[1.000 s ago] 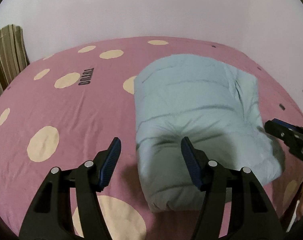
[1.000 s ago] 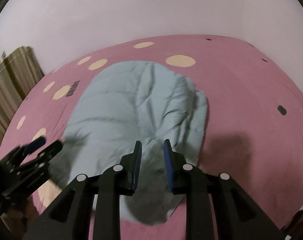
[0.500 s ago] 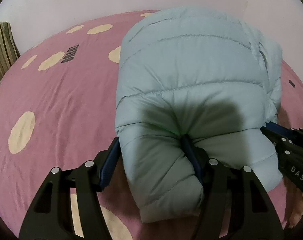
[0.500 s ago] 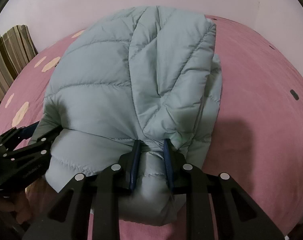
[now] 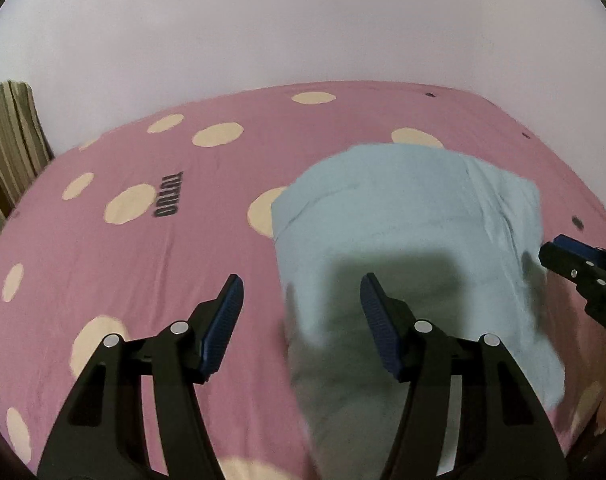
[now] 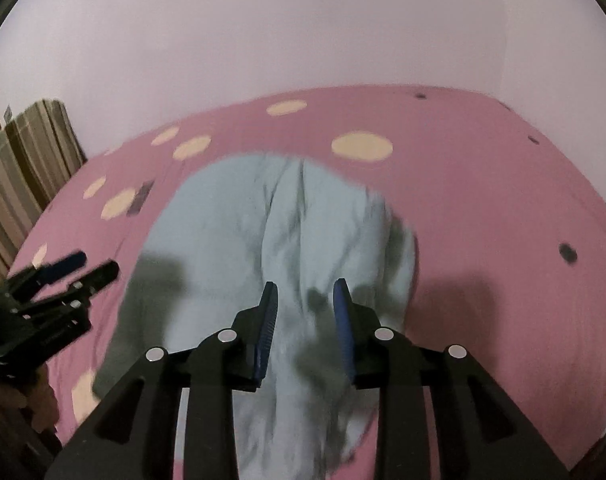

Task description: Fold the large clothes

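Note:
A pale blue puffer jacket [image 5: 407, 232] lies folded in a bundle on the pink spotted bed sheet [image 5: 103, 272]. It also shows in the right wrist view [image 6: 263, 232], blurred. My left gripper [image 5: 301, 312] is open and empty, held above the jacket's near left edge. My right gripper [image 6: 305, 312] is open and empty above the jacket's near end. The right gripper shows at the right edge of the left wrist view [image 5: 575, 264]. The left gripper shows at the left of the right wrist view [image 6: 63, 276].
The bed sheet [image 6: 483, 200] has cream dots and a dark printed word [image 5: 166, 196]. A pale wall [image 5: 303, 20] stands behind the bed. A striped curtain [image 5: 11, 148] hangs at the far left, also in the right wrist view [image 6: 27, 160].
Both grippers have let go of the jacket and pulled back and up. The jacket, lifted half a second ago, has dropped back onto the bed. The right gripper's jaws have opened.

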{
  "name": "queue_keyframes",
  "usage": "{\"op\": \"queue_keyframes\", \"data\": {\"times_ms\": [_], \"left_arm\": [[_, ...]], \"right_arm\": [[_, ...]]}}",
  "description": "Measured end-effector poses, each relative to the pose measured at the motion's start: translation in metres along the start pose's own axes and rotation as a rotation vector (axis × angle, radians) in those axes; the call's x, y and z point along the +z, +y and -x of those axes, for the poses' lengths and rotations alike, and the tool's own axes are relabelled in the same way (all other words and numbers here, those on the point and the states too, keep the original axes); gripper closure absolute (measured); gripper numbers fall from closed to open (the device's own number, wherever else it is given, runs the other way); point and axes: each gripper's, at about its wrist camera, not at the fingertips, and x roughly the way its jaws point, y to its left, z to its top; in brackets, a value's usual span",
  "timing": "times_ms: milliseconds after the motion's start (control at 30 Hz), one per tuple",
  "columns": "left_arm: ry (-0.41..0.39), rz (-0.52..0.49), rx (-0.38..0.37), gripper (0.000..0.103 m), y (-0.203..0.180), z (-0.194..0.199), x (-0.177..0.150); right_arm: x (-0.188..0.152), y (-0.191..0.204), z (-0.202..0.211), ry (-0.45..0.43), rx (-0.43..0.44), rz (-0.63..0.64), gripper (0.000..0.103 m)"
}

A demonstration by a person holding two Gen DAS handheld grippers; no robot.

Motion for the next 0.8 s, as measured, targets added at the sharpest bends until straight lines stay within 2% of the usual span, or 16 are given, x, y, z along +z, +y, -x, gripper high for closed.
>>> {"op": "queue_keyframes", "data": {"times_ms": [167,467,667,800], "left_arm": [[0.050,-0.009,-0.011,0.043,-0.006,-0.039,0.022],[0.149,-0.071,0.014,0.046,-0.020,-0.086,0.016],[0.201,-0.079,0.015,0.046,-0.025,-0.104,0.010],[0.201,-0.096,0.029,0.046,-0.030,-0.109,0.005]], "right_arm": [[0.025,0.004,-0.037,0.019,-0.006,0.012,0.073],[0.013,-0.008,-0.096,0.148,-0.063,-0.005,0.071],[0.008,-0.013,-0.112,0.166,-0.053,-0.028,0.071],[0.008,-0.014,-0.113,0.165,-0.053,-0.033,0.071]]}}
